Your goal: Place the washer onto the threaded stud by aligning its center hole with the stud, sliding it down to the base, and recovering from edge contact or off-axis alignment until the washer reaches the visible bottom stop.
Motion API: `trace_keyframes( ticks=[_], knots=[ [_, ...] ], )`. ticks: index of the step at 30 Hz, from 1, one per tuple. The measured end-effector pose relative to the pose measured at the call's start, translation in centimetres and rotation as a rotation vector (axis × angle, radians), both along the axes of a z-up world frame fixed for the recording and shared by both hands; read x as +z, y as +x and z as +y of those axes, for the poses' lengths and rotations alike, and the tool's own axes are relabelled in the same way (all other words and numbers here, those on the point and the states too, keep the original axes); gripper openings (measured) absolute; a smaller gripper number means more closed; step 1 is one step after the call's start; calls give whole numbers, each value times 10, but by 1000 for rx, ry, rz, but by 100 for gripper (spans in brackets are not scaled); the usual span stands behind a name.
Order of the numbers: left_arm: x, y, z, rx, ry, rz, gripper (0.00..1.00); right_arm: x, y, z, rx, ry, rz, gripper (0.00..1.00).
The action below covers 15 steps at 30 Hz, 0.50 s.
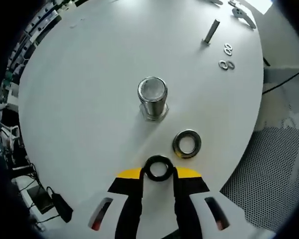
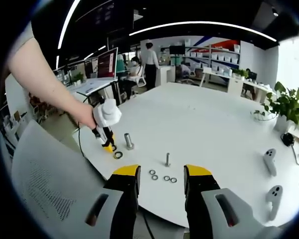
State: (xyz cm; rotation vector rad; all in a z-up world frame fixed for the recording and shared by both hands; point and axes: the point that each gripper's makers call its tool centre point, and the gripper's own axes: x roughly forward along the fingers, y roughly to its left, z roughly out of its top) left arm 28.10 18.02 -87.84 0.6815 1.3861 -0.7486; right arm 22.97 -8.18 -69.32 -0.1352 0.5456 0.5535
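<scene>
Washer: the left gripper (image 1: 159, 172) clamps a dark ring washer (image 1: 158, 167) between its yellow-tipped jaws, held above the white round table (image 1: 79, 99); a second, shinier washer (image 1: 187, 143) lies flat on the table just to its right
Stud: the large threaded stud (image 1: 152, 96) stands upright on its base a little beyond the held washer; its shaft looks bare
Progress: pickup appears done; centring the hole over the stud top and sliding down to the bottom stop remain
Right gripper: the right gripper (image 2: 162, 174) hovers near the table's near edge, jaws apart and holding nothing; four small washers (image 2: 163, 176) and a slim bolt (image 2: 167, 159) sit just beyond it
Room: open tabletop surrounds the stud on the far and left sides; in the left gripper view the table edge (image 1: 249, 139) curves close on the right, a mesh chair (image 1: 269, 169) beyond it
</scene>
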Motion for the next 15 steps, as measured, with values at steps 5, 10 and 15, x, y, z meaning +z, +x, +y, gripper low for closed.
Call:
trace_keyframes(
  ticks=[5, 10, 15],
  knots=[
    [0, 0, -1, -12, 45, 29, 21, -1, 0, 0, 1, -6, 2, 37],
    [-2, 2, -1, 12, 87, 59, 21, -1, 0, -1, -2, -7, 4, 37],
    [9, -10, -6, 35, 83, 57, 21, -1, 0, -2, -5, -6, 1, 37]
  ],
)
